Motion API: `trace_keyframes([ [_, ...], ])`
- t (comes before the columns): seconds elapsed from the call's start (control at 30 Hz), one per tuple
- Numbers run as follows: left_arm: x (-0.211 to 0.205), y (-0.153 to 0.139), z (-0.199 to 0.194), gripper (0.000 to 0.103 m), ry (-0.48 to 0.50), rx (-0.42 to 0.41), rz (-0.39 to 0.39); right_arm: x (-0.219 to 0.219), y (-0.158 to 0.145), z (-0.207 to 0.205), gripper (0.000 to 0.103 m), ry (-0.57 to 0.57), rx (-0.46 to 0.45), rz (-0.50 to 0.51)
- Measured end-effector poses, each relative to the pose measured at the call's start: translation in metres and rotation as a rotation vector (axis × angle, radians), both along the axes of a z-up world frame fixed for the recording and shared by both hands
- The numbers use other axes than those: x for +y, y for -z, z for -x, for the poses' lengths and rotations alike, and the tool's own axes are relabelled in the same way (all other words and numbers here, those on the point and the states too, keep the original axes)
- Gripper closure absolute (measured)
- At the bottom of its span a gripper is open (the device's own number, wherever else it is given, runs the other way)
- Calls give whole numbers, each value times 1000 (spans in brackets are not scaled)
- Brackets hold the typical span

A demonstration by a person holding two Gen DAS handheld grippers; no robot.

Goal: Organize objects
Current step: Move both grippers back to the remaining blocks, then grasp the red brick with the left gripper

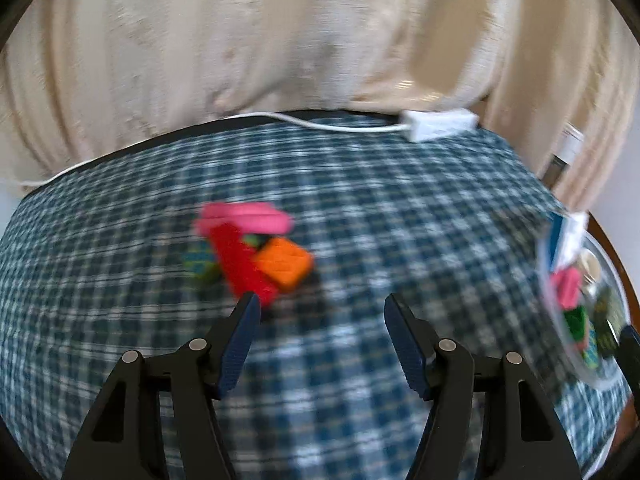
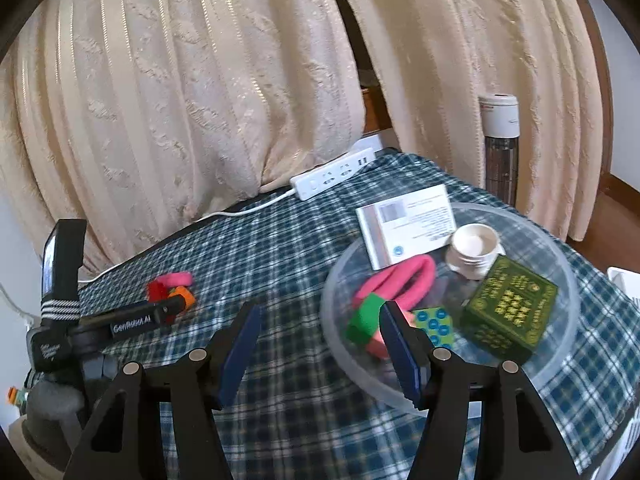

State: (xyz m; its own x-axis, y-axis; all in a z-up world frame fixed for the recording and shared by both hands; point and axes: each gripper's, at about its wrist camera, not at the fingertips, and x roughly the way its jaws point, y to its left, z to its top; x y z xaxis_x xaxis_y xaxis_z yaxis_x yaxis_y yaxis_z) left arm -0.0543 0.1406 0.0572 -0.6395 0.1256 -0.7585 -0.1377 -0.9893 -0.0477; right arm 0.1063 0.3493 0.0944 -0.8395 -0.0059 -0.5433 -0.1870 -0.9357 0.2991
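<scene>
Motion blur smears my left view, so the pile of small toys [image 1: 250, 248] mid-tablecloth [image 1: 360, 208] reads only as pink, red and orange pieces. My left gripper [image 1: 320, 312] hangs wide and empty just before it. My right gripper [image 2: 318, 322], also wide and empty, hovers at the clear bowl's [image 2: 568, 280] near-left rim, by the cloth's right edge.

The left gripper [image 1: 322, 308] is hovering with jaws spread wide over the checked table [image 1: 360, 200]. Just ahead of the left jaw, a red block [image 1: 240, 264], orange block [image 1: 285, 263] and pink piece [image 1: 244, 218] are lying clustered, blurred.
</scene>
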Motion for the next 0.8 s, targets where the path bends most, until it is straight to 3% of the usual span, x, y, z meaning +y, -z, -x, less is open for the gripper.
trace_keyframes([
  [0.23, -30, 8, 19, 37, -84, -25, 9, -20, -2, 11, 38, -46, -4, 1],
  [0.4, -36, 16, 29, 37, -92, -54, -20, -32, 1, 17, 38, -73, -17, -11],
  [0.57, -30, 19, 38, 37, -86, -44, 1, -35, 4, 21, 38, -84, -30, -6],
  [0.8, -36, 24, 49, 60, -86, -49, -22, -39, 9, 27, 38, -99, -48, -5],
])
